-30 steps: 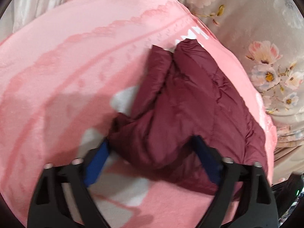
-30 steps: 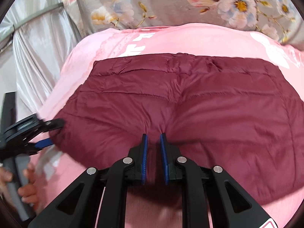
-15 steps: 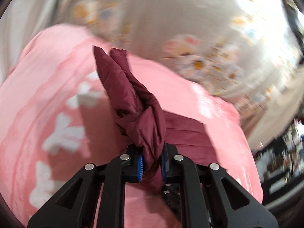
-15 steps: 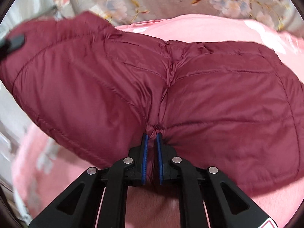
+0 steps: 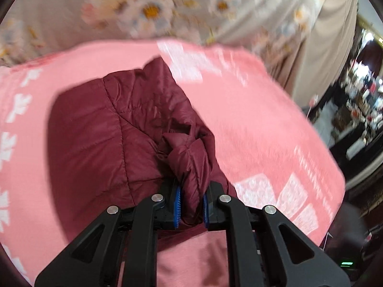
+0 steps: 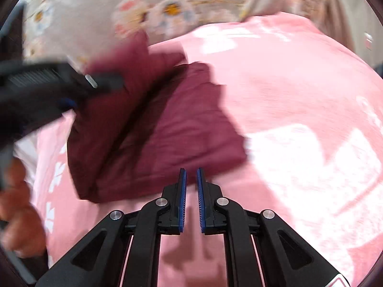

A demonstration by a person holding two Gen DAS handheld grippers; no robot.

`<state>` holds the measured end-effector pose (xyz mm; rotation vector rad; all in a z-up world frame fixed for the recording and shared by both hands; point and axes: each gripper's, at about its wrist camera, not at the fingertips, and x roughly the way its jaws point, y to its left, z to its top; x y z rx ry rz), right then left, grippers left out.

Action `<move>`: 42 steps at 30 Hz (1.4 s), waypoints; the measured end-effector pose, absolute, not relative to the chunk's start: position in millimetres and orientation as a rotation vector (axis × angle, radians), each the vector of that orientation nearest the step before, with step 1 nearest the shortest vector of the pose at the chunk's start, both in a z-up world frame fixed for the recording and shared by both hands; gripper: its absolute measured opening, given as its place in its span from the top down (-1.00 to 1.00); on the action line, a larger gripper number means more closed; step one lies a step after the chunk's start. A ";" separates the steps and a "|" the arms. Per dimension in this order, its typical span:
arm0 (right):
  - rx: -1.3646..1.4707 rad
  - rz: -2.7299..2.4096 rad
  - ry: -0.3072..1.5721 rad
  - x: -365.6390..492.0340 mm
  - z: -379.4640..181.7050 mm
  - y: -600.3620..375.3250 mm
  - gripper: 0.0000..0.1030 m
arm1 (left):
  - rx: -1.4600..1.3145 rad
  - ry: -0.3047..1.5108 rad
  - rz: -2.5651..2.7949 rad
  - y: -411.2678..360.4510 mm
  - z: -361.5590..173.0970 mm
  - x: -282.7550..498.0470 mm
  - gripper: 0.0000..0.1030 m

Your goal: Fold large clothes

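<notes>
In the left wrist view, the left gripper (image 5: 191,204) is clamped on a bunched fold of the maroon quilted jacket (image 5: 100,138), the fabric pinched between its blue pads (image 5: 177,203). Beyond the pads the jacket lies spread in a folded heap on the pink blanket (image 5: 251,124), which bears white printed patterns. Further back runs a grey floral cloth (image 5: 143,12), blurred.

In the right wrist view, the right gripper (image 6: 191,184) has its fingers close together with a narrow gap and nothing between them; the tips sit just beside the jacket's near edge (image 6: 167,131). At the left, a hand (image 6: 16,205) holds the left gripper's handle, its black body (image 6: 36,88) reaching over the jacket. The picture is motion-blurred.
</notes>
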<state>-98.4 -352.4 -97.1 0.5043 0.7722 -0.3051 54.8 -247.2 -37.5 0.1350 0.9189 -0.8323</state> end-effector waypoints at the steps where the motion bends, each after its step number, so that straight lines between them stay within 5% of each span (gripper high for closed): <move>1: 0.511 -0.321 0.772 -103.7 -98.7 -358.8 0.85 | 0.156 0.934 -0.829 -255.8 -48.1 54.2 0.76; 6: 0.544 -0.359 0.775 -113.5 -101.5 -381.3 0.82 | 0.283 0.951 -0.785 -290.5 -90.7 45.8 0.71; 12: 0.569 -0.301 0.680 -80.8 -48.4 -407.2 0.61 | 0.084 0.920 -0.929 -252.5 -30.0 46.4 -0.19; 17: 0.641 -0.176 0.582 -14.0 11.8 -419.4 -0.26 | 0.021 0.684 -0.734 -196.7 46.8 90.2 -0.47; 22: 0.712 -0.195 0.652 79.7 16.4 -433.1 -0.41 | 0.028 0.676 -0.428 -164.2 49.7 164.3 -0.47; 31: 0.728 -0.340 0.870 132.9 -62.5 -439.3 -0.40 | 0.103 0.768 -0.239 -161.9 5.8 218.6 -0.45; 33: 0.711 -0.320 0.888 136.8 -72.9 -436.4 -0.14 | 0.114 0.796 -0.235 -171.3 -4.1 223.9 -0.43; 35: 0.691 -0.294 0.873 134.5 -76.5 -434.4 0.51 | 0.124 0.821 -0.238 -182.8 -15.6 228.4 -0.38; 37: 0.665 -0.300 0.820 124.1 -67.4 -434.4 0.79 | 0.138 0.831 -0.234 -192.5 -24.0 229.7 -0.36; 42: 0.554 -0.413 0.703 92.2 -44.4 -439.3 0.85 | 0.149 0.827 -0.241 -208.9 -29.0 229.0 -0.35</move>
